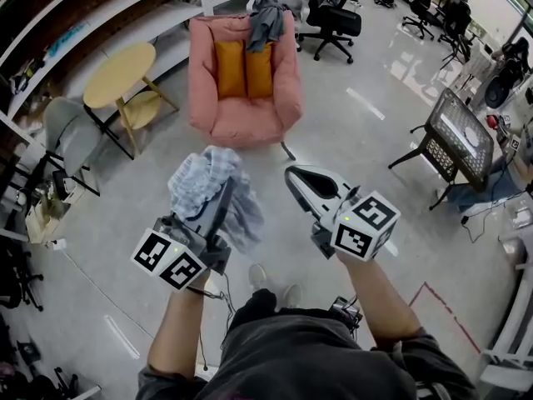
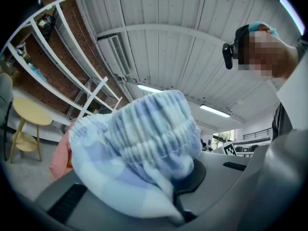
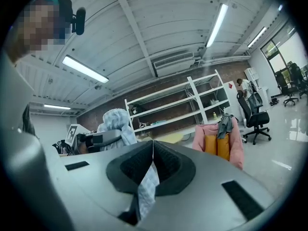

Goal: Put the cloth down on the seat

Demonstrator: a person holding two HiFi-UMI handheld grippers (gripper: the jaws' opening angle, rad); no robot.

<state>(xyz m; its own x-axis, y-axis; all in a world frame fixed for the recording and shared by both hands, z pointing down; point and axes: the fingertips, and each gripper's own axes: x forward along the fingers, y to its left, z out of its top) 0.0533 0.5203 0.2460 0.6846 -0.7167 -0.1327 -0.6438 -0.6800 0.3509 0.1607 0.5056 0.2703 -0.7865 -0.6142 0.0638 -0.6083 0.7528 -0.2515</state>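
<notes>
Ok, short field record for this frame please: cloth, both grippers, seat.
cloth: blue-white checked bundle, held above the floor, short of the seat
left gripper: shut on cloth
right gripper: shut on a checked fabric strip; link to bundle unclear
seat: pink armchair, orange cushions, grey garment over backrest
status: cloth not yet down

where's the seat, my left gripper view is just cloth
Observer: The pink armchair stands straight ahead in the head view; the cloth is held well short of it.
Operator: anything on it
Observer: Two orange cushions lean against its back and a grey garment hangs over the top; the seat pad is bare.
Operator: and the right gripper
Observer: The right gripper is shut on a strip of checked fabric.
</notes>
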